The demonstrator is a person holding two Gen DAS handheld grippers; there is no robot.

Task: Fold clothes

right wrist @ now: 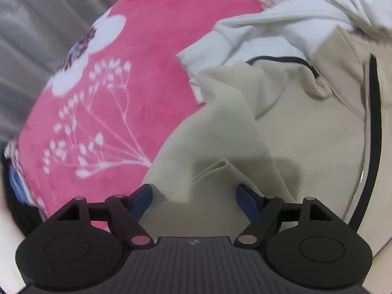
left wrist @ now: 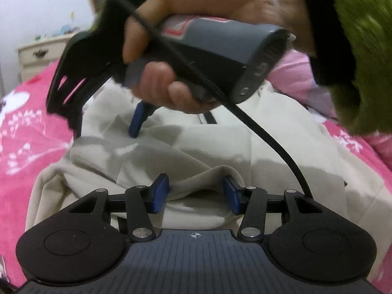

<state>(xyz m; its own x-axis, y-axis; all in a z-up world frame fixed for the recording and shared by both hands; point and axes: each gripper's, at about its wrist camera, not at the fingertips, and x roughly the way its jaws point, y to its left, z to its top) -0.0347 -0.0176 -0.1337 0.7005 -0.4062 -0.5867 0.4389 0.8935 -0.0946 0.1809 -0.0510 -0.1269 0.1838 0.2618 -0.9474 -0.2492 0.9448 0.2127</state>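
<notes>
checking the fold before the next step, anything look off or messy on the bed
The beige zip jacket lies rumpled, not flat: a loose ridge of fabric stands up just ahead of the right tongs. A white garment lies bunched beside it on the pink blanket. Nothing looks damaged.

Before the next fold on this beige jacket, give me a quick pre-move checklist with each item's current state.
1. Left gripper has cloth: a ridge of the beige jacket lies between its fingers; whether the pads pinch it, cannot tell.
2. Right gripper free of cloth: ok, fingers apart over a raised fold, not pressing it.
3. Right gripper's cable clear of the left gripper: not ok, it trails down across the jacket beside the left fingers.
4. Jacket lies flat: not ok, creased and bunched in both views.
5. White garment out of the way: not ok, part sits under the jacket's edge.
6. Zipper state: cannot tell.
</notes>
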